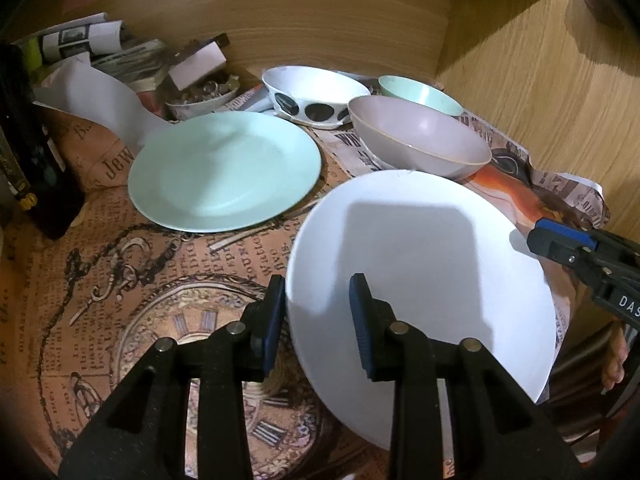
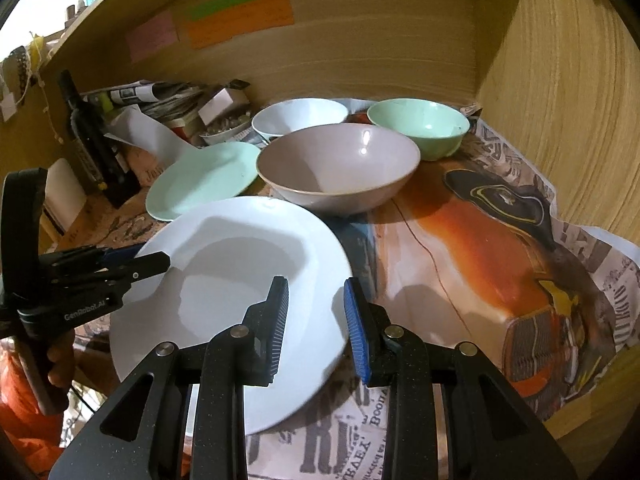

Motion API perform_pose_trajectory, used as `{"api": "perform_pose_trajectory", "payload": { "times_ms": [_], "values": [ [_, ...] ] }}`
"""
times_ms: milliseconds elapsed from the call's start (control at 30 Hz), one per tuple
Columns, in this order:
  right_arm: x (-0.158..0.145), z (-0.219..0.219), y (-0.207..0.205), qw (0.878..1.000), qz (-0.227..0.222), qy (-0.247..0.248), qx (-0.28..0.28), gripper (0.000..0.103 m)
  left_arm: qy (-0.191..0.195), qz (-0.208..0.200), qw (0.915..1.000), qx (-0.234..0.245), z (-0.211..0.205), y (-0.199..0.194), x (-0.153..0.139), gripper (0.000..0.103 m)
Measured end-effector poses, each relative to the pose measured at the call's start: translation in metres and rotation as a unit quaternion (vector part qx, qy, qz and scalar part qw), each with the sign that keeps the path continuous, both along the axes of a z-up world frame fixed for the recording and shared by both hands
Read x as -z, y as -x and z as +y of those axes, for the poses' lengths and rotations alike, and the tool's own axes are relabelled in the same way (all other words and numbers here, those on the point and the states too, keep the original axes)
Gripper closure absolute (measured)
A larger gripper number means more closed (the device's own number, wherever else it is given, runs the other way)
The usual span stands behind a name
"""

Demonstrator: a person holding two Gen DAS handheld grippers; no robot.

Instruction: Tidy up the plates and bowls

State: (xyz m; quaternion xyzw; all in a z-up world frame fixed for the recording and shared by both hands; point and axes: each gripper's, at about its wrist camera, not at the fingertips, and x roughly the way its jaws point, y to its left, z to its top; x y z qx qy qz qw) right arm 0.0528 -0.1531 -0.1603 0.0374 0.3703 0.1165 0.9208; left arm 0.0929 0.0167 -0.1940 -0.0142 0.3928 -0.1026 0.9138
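Note:
A white plate (image 1: 420, 264) (image 2: 240, 264) hangs tilted over the front of the paper-covered table, held by both grippers. My left gripper (image 1: 318, 320) (image 2: 148, 258) is shut on its left rim. My right gripper (image 2: 316, 316) (image 1: 536, 236) is shut on its right rim. Behind it a mint plate (image 1: 224, 170) (image 2: 200, 180) lies flat. A mauve bowl (image 1: 420, 144) (image 2: 340, 168) stands just beyond the white plate. Farther back are a white bowl with black spots (image 1: 316, 96) (image 2: 300, 118) and a mint bowl (image 1: 420, 94) (image 2: 418, 126).
Wooden walls (image 2: 560, 100) close the back and right. A dark bottle (image 2: 92, 132), rolled newspapers (image 1: 100, 40), white paper and a small dish of trinkets (image 1: 200, 98) crowd the back left. Printed paper (image 2: 500, 240) covers the tabletop. A person's hand (image 2: 60, 364) grips the left tool.

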Motion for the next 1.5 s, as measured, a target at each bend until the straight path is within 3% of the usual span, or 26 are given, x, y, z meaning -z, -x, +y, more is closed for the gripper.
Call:
{"api": "perform_pose_trajectory", "payload": {
  "times_ms": [333, 633, 733, 900, 1133, 1500],
  "values": [
    [-0.031, 0.015, -0.01, 0.998, -0.031, -0.041, -0.032, 0.075, 0.012, -0.058, 0.9973, -0.044, 0.034, 0.015, -0.036, 0.053],
    [-0.059, 0.044, -0.033, 0.994, -0.067, -0.044, -0.075, 0.065, 0.028, -0.129, 0.9848, -0.112, 0.084, 0.028, -0.076, 0.045],
    [-0.065, 0.053, -0.046, 0.993, -0.07, -0.044, -0.088, 0.057, 0.029, -0.141, 0.981, -0.13, 0.098, 0.027, -0.083, 0.044],
    [-0.074, 0.064, -0.071, 0.991, -0.067, -0.047, -0.107, 0.056, 0.038, -0.152, 0.9763, -0.149, 0.12, 0.02, -0.093, 0.038],
    [-0.071, 0.091, -0.115, 0.99, -0.036, -0.012, -0.135, 0.056, 0.063, -0.121, 0.9774, -0.162, 0.146, -0.012, -0.089, 0.036],
    [-0.025, 0.119, -0.188, 0.983, 0.079, 0.026, -0.162, 0.056, 0.076, -0.023, 0.9807, -0.178, 0.167, -0.082, -0.046, 0.036]
  ]
}}
